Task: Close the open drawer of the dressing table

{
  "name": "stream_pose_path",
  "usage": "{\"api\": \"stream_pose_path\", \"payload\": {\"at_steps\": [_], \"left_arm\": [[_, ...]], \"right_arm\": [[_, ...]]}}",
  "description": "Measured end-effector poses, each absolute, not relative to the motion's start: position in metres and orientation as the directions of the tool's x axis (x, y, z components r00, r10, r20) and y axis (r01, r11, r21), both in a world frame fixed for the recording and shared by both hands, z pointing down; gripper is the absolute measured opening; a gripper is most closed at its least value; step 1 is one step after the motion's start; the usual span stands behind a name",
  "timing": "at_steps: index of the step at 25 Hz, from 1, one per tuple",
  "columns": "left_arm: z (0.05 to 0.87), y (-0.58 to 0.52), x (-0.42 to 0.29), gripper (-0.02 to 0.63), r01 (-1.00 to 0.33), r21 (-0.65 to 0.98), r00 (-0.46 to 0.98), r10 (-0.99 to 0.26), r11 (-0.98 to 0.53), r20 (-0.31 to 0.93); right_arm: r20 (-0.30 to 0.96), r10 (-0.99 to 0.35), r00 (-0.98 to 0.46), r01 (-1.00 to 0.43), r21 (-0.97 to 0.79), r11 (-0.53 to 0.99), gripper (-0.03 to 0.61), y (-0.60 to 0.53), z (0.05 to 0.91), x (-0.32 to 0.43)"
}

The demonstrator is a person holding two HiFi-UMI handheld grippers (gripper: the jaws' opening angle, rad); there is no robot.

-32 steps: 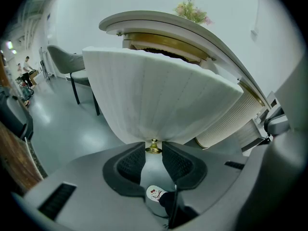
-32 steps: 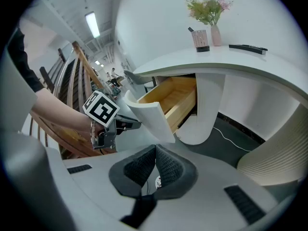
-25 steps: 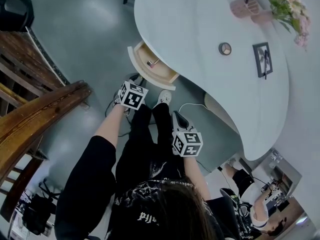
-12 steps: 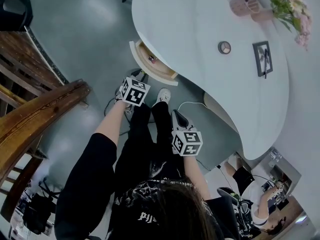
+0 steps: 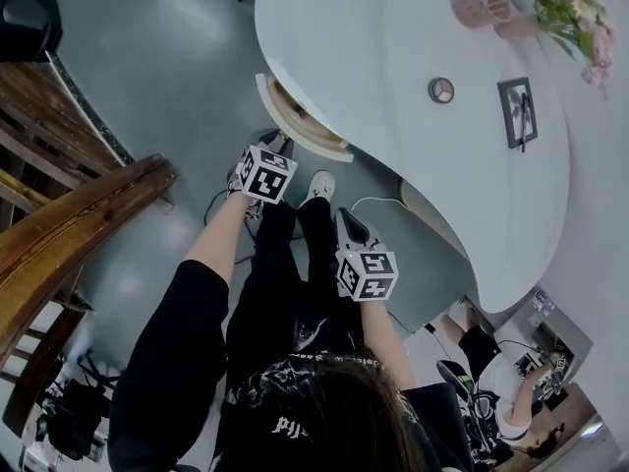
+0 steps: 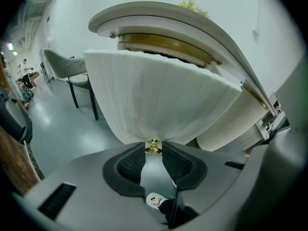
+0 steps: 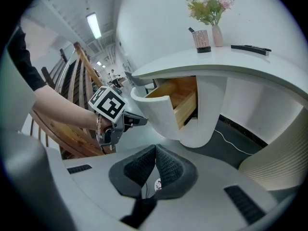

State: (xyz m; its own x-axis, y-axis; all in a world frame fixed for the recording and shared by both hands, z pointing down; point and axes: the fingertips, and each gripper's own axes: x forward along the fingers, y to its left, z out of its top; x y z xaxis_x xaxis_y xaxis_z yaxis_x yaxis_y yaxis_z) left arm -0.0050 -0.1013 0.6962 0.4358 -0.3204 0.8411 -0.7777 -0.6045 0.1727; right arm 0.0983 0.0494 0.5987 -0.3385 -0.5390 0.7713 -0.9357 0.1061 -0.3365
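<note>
**Knob in the left jaws, drawer part open**

Knob [image 6: 153, 147] detail comes from the left gripper view alone. There the small gold knob sits right at the tips of the left gripper [image 6: 153, 145], whose jaws are closed on it from both sides, under the white ribbed front of the drawer [image 6: 159, 95].

The head view hides that contact behind the marker cube. It shows instead that the drawer stands a little way out from under the near edge of the dressing table [image 5: 393, 37]. It also shows a picture frame [image 5: 516, 114] and flowers [image 5: 570, 13] toward the table's far side.

Only the right gripper view shows the drawer's pale wooden inside, seen from the side below the table top, with the left gripper's nose against the curved front.

The right gripper [image 7: 156, 147] hangs apart from the table, short of its edge. Its jaws are together at the tips with nothing between them, and the drawer lies well beyond them.
</note>
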Motion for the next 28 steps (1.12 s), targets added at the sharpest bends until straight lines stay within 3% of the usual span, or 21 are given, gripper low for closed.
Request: {"api": "stream_pose_path", "payload": {"at_steps": [28], "left_arm": [[0.694,-0.120,0.012,0.118,-0.802,0.150,0.423,-0.372,-0.578,0.827]], "right_arm": [[0.780,-0.522,-0.344,-0.934,-0.344,0.099,0.026,0.062,0.606,0.104]]}}
